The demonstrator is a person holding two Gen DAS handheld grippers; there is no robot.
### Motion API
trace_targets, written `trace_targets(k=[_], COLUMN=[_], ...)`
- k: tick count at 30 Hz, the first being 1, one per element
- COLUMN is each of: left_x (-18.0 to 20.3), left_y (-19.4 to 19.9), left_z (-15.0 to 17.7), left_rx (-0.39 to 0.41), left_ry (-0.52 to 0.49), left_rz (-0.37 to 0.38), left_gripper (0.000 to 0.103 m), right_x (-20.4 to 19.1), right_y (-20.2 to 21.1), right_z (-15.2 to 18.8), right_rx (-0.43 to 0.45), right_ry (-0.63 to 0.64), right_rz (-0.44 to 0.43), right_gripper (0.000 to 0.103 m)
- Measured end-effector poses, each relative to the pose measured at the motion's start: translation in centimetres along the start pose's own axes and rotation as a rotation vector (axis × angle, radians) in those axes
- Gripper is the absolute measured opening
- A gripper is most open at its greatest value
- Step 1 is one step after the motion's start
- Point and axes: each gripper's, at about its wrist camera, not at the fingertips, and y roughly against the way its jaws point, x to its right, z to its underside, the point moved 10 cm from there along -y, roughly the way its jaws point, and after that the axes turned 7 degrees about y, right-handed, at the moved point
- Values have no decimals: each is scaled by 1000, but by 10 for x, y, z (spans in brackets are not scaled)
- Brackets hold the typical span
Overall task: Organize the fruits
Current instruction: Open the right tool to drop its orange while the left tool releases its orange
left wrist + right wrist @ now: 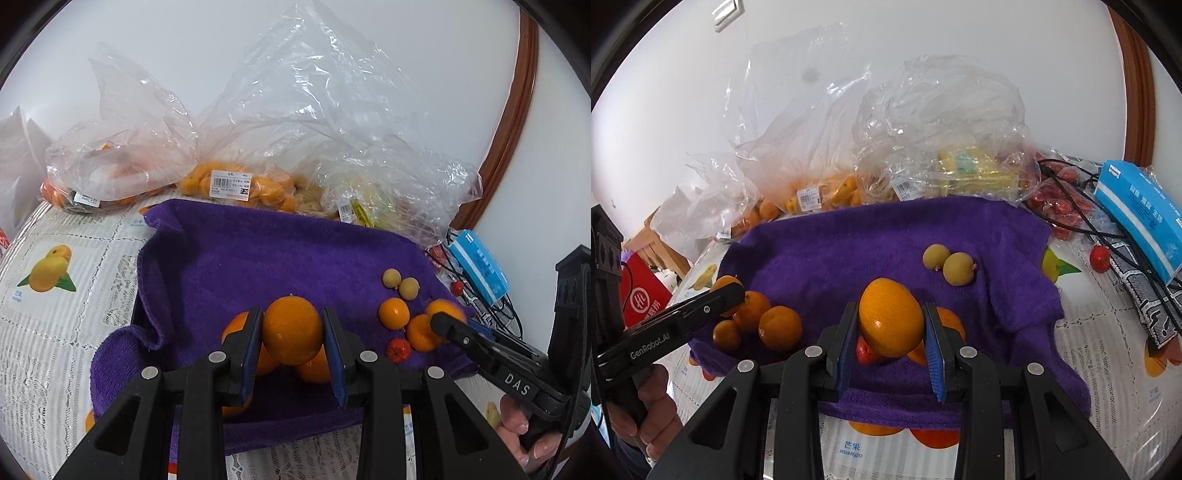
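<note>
Oranges fill both pairs of tongs. From the left wrist view, we see our left tongs [291, 334] clenched on a large orange [292, 328], its sides pressed between the blue pads, lifted just above a few more oranges lying on the purple towel [236, 258]. To the right on that towel sit two small yellowish fruits [400, 282], several smaller oranges [393, 313] and a tiny red-orange fruit [398, 349]. Our right tongs [447, 326] reach in over this group from the right edge; from this view we cannot tell what they grip. Clear plastic bags [295, 122] of fruit stand behind the towel on the lace-covered bench [55, 332].

From the right wrist view, our right tongs [891, 326] are clamped on another orange [890, 318], held above the towel's [827, 251] near part, with a red fruit and more oranges partly hidden beneath it. The two yellowish fruits [948, 264] lie beyond, touching each other. At left, a cluster of oranges [764, 321] sits by the towel's edge, and our left tongs [727, 293] come in over them. A blue tissue pack [1137, 210] rests on the bench [1108, 314] at right, near black cables and red fruits.
</note>
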Motion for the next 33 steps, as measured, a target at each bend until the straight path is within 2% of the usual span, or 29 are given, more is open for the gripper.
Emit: trace_targets(k=[8,14,21,26,30,33], left_x=[1,-3,1,1,5,6], left_y=[5,1,1,-1,4,5], left_z=[-1,2,2,4,3,3], left_rx=[18,-10,4,-10,11,16], left_ry=[7,16,-17,-12,-26,-36], left_rz=[12,8,-12,-10,-1,-6], left_gripper=[31,31,34,42,48,49], right_x=[2,4,5,7,6,6], right_y=[1,0,1,-3,-2,-2], right_z=[-1,0,-1,0,0,0], right_rx=[14,13,21,9,16,14], right_ry=[3,0,-2,-10,-4,2], right_rz=[5,9,14,16,19,25], right_gripper=[34,34,34,34,34,34])
